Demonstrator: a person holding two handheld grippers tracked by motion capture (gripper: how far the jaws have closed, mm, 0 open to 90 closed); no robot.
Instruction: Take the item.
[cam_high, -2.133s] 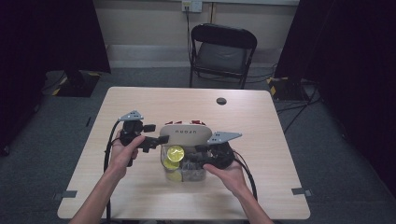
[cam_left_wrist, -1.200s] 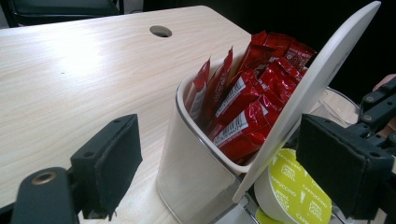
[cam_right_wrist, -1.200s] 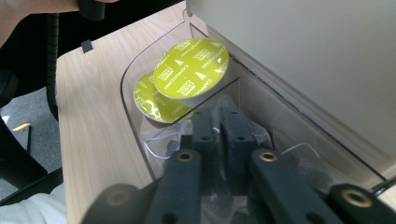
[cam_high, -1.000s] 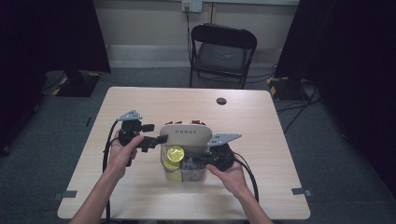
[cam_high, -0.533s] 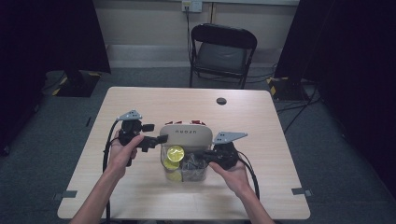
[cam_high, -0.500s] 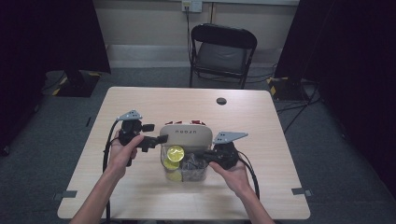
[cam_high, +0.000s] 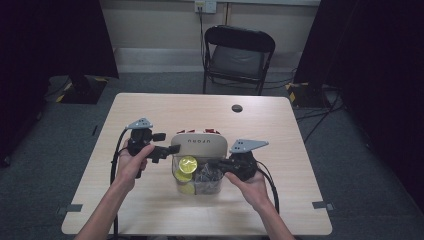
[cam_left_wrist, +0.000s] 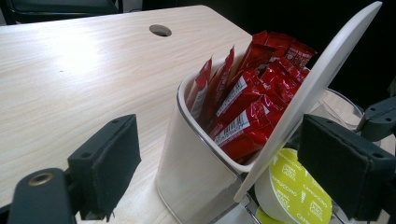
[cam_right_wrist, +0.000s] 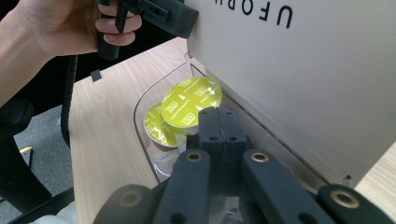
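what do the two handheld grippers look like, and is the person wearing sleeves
Both the left gripper and right gripper are black, each topped by a grey three-cornered plate and trailing a black cable. Their jaws carry square black pads, with brass-coloured rivets at the linkage pivots. The forearms are bare, with no sleeves visible.

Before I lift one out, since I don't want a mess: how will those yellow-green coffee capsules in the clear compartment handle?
The coffee capsules look like small, rigid plastic cups, so probably light and stiff. Their flat lids look like thin foil, likely easy to dent or puncture under the hand-held gripper's pads. They are round and lean on each other, so one may roll or slip sideways when nudged.
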